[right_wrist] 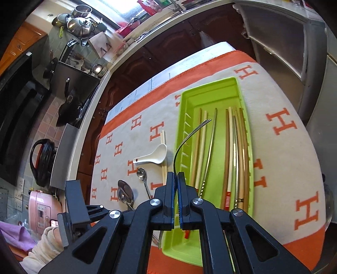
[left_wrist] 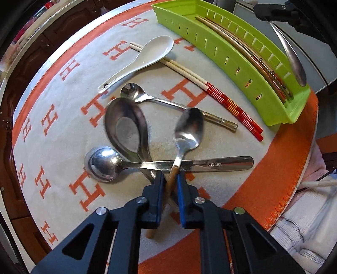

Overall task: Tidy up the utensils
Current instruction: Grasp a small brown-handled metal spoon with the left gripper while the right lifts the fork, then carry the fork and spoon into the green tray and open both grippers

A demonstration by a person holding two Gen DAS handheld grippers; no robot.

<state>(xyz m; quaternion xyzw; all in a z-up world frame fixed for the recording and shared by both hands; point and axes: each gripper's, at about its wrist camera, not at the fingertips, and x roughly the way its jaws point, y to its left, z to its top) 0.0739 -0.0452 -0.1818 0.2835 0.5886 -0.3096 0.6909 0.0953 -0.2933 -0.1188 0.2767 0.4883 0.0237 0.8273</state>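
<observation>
We see bright daylight from a window (right_wrist: 126, 6) at upper left. Glare streaks the steel spoons (left_wrist: 126, 124), one motion-blurred; soft shadows fall on the cloth (left_wrist: 63, 130). Fisheye distortion bends and darkens both frames' edges.

The left wrist view looks down from close above the spoons (left_wrist: 126, 128), tray (left_wrist: 231, 63) far right. The right wrist view looks along the tray (right_wrist: 210, 246) from higher. Both share the white spoon (left_wrist: 143, 59).

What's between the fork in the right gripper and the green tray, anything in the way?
Nothing visible blocks it. The right gripper holds the fork directly above the green tray, whose floor below it lies bare between the chopsticks.
</observation>
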